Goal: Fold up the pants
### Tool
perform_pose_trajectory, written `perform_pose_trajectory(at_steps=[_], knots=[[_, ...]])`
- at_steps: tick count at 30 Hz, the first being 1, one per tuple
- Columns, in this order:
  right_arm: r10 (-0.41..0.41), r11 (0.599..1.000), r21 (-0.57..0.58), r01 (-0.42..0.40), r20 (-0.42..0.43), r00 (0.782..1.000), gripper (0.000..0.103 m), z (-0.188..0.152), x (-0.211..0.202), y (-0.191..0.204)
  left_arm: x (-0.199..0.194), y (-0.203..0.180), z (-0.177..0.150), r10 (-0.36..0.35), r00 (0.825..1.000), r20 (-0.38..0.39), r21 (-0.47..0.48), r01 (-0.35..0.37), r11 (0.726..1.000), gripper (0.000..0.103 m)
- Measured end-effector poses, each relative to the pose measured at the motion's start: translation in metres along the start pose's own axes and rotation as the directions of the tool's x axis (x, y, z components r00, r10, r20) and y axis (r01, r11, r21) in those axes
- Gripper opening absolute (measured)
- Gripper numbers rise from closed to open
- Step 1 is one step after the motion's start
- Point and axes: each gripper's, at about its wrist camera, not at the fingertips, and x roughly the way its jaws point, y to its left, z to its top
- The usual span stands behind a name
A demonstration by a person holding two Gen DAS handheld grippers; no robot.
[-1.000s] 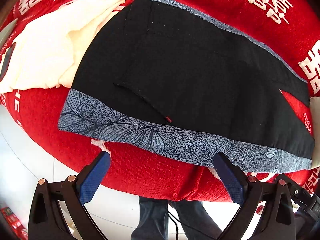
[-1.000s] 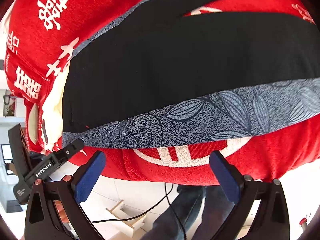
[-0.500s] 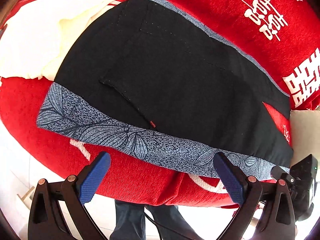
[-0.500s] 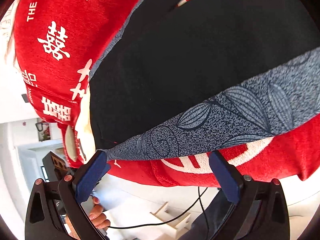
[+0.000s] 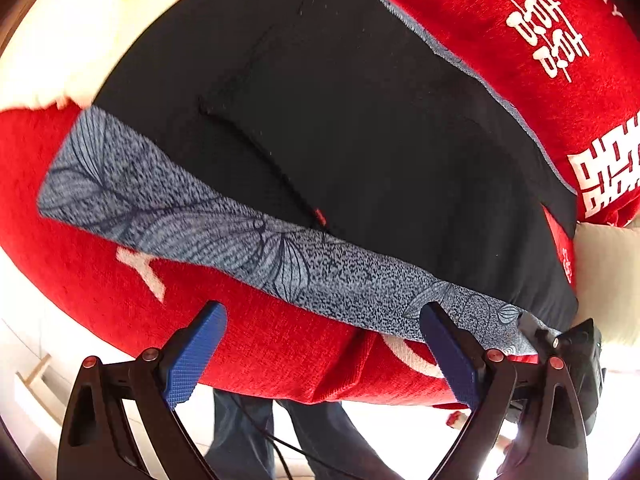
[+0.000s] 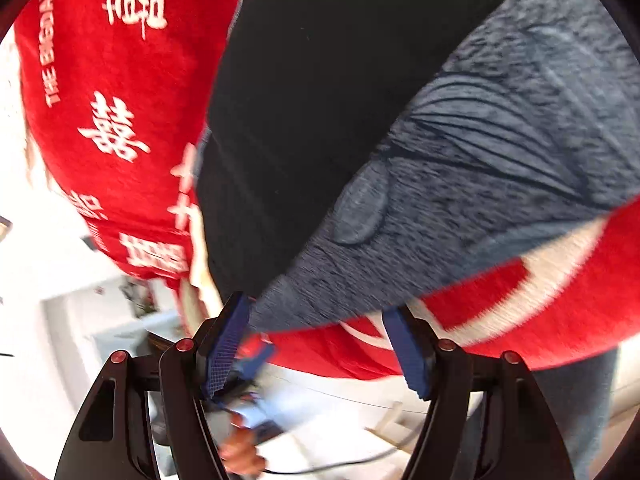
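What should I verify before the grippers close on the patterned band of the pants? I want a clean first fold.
1. Left gripper open: ok.
2. Right gripper open: ok.
3. Patterned band corner between the right gripper's fingers: cannot tell, blurred.
4. Left gripper at the band: not ok, short of it, over the red blanket.
5. Black pants lying flat: ok.
6. Cream cloth clear of the pants: cannot tell.

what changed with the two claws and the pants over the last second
The right claw has moved in on the grey patterned band at the corner of the black pants, and its fingers have narrowed around that edge without visibly clamping it. The left claw has crept closer to the same band, fingers as wide as before. The pants stay flat on the red cloth.
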Motion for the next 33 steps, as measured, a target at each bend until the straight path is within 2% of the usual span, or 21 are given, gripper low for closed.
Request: perform_pose_trajectory(at_steps=[2,4,6,7,11,17,19,20,21,23,24,27,28,30,33], knots=[[0.040,0.999,0.017,-0.040,0.016,0.999,0.071,0.003,0.004,0.002,0.004,0.000,-0.003,-0.026,1.000,-0.018,-0.011,0.026,1.000,0.098],[0.071,0.997,0.041,-0.072,0.029,0.997,0.054,0.007,0.007,0.003,0.007,0.000,-0.004,-0.050,0.998,-0.032,-0.021,0.049,0.999,0.098],[0.073,0.994,0.080,-0.075,0.031,0.997,0.013,0.013,0.011,0.004,0.010,-0.004,-0.006,-0.075,0.996,-0.045,-0.033,0.074,0.997,0.098],[0.080,0.992,0.097,-0.083,0.029,0.996,0.008,0.015,0.011,0.004,0.011,-0.004,-0.006,-0.086,0.995,-0.046,-0.039,0.084,0.996,0.098],[0.124,0.990,0.064,-0.125,0.030,0.992,0.008,0.016,-0.003,0.023,0.007,-0.004,0.004,-0.117,0.993,-0.014,-0.077,0.115,0.990,0.098],[0.105,0.994,-0.012,-0.105,0.008,0.994,0.008,0.014,-0.011,0.047,-0.005,0.014,0.036,-0.120,0.992,0.048,-0.155,0.126,0.980,0.098],[0.083,0.996,-0.040,-0.083,-0.001,0.997,0.008,0.014,-0.012,0.051,-0.008,0.019,0.045,-0.103,0.992,0.071,-0.176,0.115,0.978,0.087],[0.077,0.996,-0.048,-0.077,-0.004,0.997,0.009,0.014,-0.012,0.051,-0.008,0.019,0.048,-0.082,0.994,0.075,-0.175,0.094,0.980,0.075],[0.070,0.996,-0.054,-0.070,-0.008,0.998,0.012,0.014,-0.011,0.051,-0.008,0.020,0.050,-0.067,0.995,0.075,-0.168,0.079,0.983,0.069],[0.046,0.997,-0.059,-0.046,-0.005,0.999,0.012,0.015,-0.011,0.048,-0.009,0.020,0.052,-0.038,0.996,0.082,-0.147,0.050,0.988,0.040],[0.035,0.998,-0.056,-0.034,0.002,0.999,0.012,0.015,-0.011,0.047,-0.011,0.023,0.051,-0.024,0.997,0.080,-0.129,0.034,0.991,0.031],[-0.036,0.999,-0.018,0.037,0.039,0.999,0.016,0.018,-0.015,0.036,-0.014,0.027,0.052,-0.047,0.996,0.081,-0.117,0.056,0.991,0.022],[-0.047,0.999,0.011,0.047,0.054,0.997,0.016,0.019,-0.017,0.029,-0.015,0.028,0.052,-0.042,0.996,0.082,-0.109,0.051,0.993,0.022],[-0.111,0.991,0.084,0.104,0.091,0.990,0.007,0.022,-0.024,0.017,-0.021,0.030,0.051,-0.027,0.996,0.083,-0.094,0.034,0.995,0.022],[-0.151,0.985,0.106,0.136,0.146,0.978,0.006,0.027,-0.043,0.023,-0.037,0.022,0.054,-0.023,0.996,0.090,-0.074,0.030,0.997,0.022]])
